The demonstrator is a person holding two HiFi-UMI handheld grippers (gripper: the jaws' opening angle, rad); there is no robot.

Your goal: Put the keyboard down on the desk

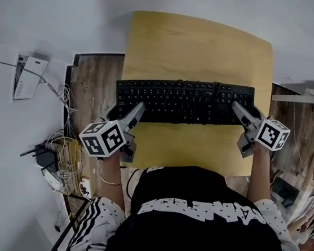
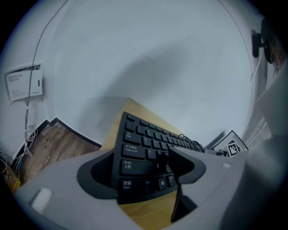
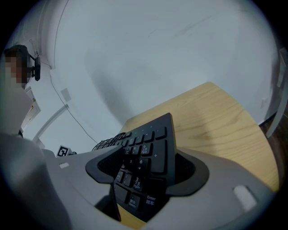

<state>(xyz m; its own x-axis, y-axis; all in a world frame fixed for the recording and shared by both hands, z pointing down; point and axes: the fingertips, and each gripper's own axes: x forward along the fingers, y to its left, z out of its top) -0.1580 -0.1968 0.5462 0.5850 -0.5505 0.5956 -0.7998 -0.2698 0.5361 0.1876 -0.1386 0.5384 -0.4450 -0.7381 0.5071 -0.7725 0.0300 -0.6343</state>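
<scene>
Because we grip the long black plastic keyboard (image 1: 185, 100) by its two short ends, the left gripper (image 1: 136, 114) at its nine o'clock end and the right gripper (image 1: 240, 109) at three o'clock, it spans level across the middle of the pale yellow wooden table (image 1: 192, 38). Both pairs of fingers (image 2: 186, 164) stand wide but pressed on it, one finger over the keys, one beneath; we judge it hovers just above the table, though contact is unclear.

Black top (image 1: 192, 226) with white lettering; sleeves (image 1: 91, 215) seemingly dotted, striped.
</scene>
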